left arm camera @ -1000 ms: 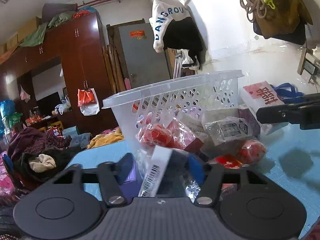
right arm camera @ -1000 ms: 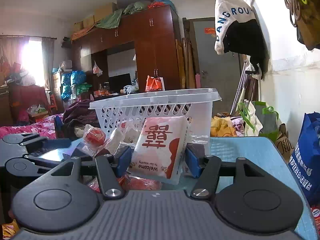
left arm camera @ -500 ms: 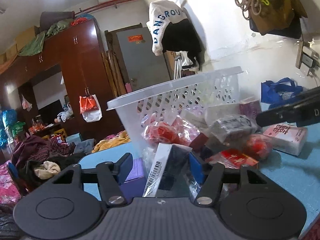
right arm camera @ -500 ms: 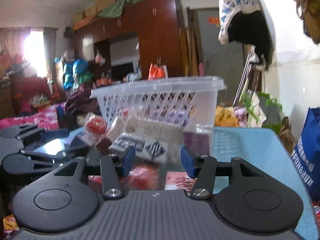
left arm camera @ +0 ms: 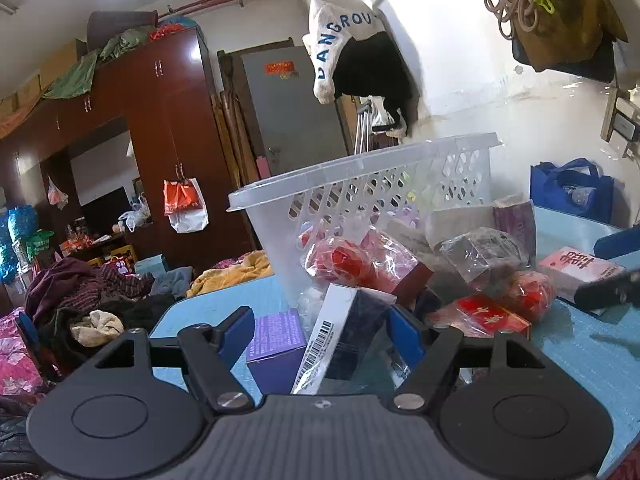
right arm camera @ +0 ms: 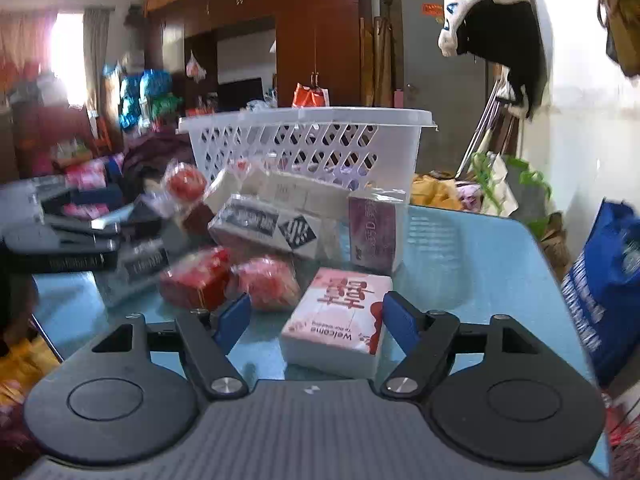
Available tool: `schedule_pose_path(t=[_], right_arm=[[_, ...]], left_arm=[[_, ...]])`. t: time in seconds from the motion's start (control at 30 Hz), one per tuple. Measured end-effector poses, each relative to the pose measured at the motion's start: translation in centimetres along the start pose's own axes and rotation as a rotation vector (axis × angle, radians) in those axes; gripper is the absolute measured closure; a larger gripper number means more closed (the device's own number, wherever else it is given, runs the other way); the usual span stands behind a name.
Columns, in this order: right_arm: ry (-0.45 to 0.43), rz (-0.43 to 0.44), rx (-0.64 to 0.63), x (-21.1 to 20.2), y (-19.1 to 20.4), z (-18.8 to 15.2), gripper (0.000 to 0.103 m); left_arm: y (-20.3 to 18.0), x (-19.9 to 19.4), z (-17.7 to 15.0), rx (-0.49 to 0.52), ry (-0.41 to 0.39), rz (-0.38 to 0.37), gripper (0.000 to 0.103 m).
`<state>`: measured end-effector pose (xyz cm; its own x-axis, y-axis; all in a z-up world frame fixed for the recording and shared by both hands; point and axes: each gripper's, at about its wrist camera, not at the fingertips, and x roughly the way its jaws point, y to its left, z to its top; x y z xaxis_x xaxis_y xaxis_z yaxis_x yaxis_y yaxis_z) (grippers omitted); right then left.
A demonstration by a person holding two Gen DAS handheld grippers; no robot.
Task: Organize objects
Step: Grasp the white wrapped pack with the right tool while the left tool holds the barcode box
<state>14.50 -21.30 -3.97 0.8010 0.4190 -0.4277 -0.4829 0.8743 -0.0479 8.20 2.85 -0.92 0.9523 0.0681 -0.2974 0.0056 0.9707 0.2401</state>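
So the whole mess sits on a light blue table in a cluttered bedroom with a dark red-brown wardrobe and a grey door behind. A white perforated plastic basket stands at the back of the pile of wrapped goodies. The left gripper is spread wide around a dark box with a white barcode side and a small purple box, not squeezing either. The right gripper is released too, with the pink-and-white tissue pack printed "Welcome" lying flat on the table between its fingers. Only the right view shows the sunlit curtained window; only the left shows the coiled rope on the wall.
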Motion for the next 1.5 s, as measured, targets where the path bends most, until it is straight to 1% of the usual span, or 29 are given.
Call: schedule_pose_path(t=[0.13, 0.23, 0.3, 0.33, 0.37, 0.43, 0.47, 0.5, 0.57, 0.63, 0.7, 0.73, 0.77, 0.87, 0.93, 0.97, 1.03, 1.13, 1.27, 1.33, 1.43, 1.5], right_arm=[[0.015, -0.024, -0.003, 0.2, -0.1, -0.1, 0.027], [0.050, -0.026, 0.002, 0.8, -0.4, -0.5, 0.028], [0.050, -0.019, 0.016, 1.0, -0.6, -0.7, 0.029], [0.047, -0.017, 0.020, 1.0, -0.7, -0.7, 0.038], [0.046, -0.017, 0.024, 0.9, -0.8, -0.6, 0.040], [0.043, -0.018, 0.021, 0.9, -0.8, -0.7, 0.040], [0.041, -0.016, 0.021, 0.8, -0.8, -0.7, 0.041], [0.038, -0.016, 0.022, 0.8, -0.8, -0.7, 0.041], [0.029, -0.009, 0.023, 0.7, -0.8, -0.7, 0.041], [0.029, -0.004, 0.026, 0.7, -0.8, -0.7, 0.041], [0.029, -0.002, 0.028, 0.7, -0.9, -0.7, 0.041], [0.029, -0.001, 0.029, 0.7, -0.9, -0.7, 0.041], [0.029, -0.001, 0.027, 0.7, -0.9, -0.7, 0.041], [0.028, 0.000, 0.027, 0.8, -1.0, -0.7, 0.041], [0.027, 0.001, 0.026, 0.8, -1.0, -0.6, 0.041], [0.026, 0.002, 0.026, 0.8, -1.0, -0.6, 0.041], [0.015, -0.001, 0.033, 0.7, -1.1, -0.6, 0.041], [-0.022, -0.013, 0.052, 0.1, -1.3, -0.4, 0.042], [-0.085, -0.021, 0.068, -1.5, -1.6, 0.4, 0.043], [-0.114, -0.026, 0.074, -2.1, -1.9, 0.9, 0.044], [-0.133, -0.016, 0.086, -2.4, -2.3, 1.9, 0.044], [-0.131, -0.019, 0.081, -2.1, -2.4, 2.3, 0.044]], left_arm=[[-1.2, 0.1, 0.3, 0.076, -0.007, 0.014, 0.027], [-1.4, 0.1, 0.2, 0.105, -0.014, 0.005, 0.026], [-1.2, 0.0, 0.1, 0.116, -0.020, 0.001, 0.026], [-1.0, -0.1, 0.1, 0.124, -0.022, -0.002, 0.026], [-0.8, -0.3, 0.0, 0.134, -0.026, -0.007, 0.027], [-0.6, -0.6, -0.1, 0.143, -0.032, -0.029, 0.027], [-0.4, -0.7, -0.1, 0.139, -0.034, -0.045, 0.029], [-0.2, -0.7, -0.2, 0.131, -0.035, -0.065, 0.036], [-0.1, -0.5, -0.1, 0.114, -0.027, -0.102, 0.044], [-0.7, -0.3, 0.0, 0.142, -0.028, -0.107, 0.045], [-1.9, 0.0, 0.1, 0.223, -0.040, -0.079, 0.044], [-2.3, 0.2, 0.2, 0.251, -0.036, -0.070, 0.043], [-2.3, 0.5, 0.5, 0.258, -0.025, -0.070, 0.043], [-1.6, 1.0, 0.9, 0.219, 0.015, -0.094, 0.044], [-1.0, 1.0, 0.8, 0.186, 0.025, -0.125, 0.053], [-0.7, 0.9, 0.7, 0.168, 0.028, -0.142, 0.068], [-0.3, 0.5, 0.4, 0.142, 0.022, -0.155, 0.067], [0.2, 0.0, 0.4, 0.106, -0.009, -0.148, 0.068], [1.2, -0.9, 1.4, 0.045, -0.070, -0.141, 0.068], [1.9, -1.1, 2.1, 0.020, -0.088, -0.138, 0.068], [2.5, -1.1, 3.0, -0.016, -0.103, -0.155, 0.068], [2.8, -1.0, 3.7, -0.032, -0.111, -0.156, 0.068]])
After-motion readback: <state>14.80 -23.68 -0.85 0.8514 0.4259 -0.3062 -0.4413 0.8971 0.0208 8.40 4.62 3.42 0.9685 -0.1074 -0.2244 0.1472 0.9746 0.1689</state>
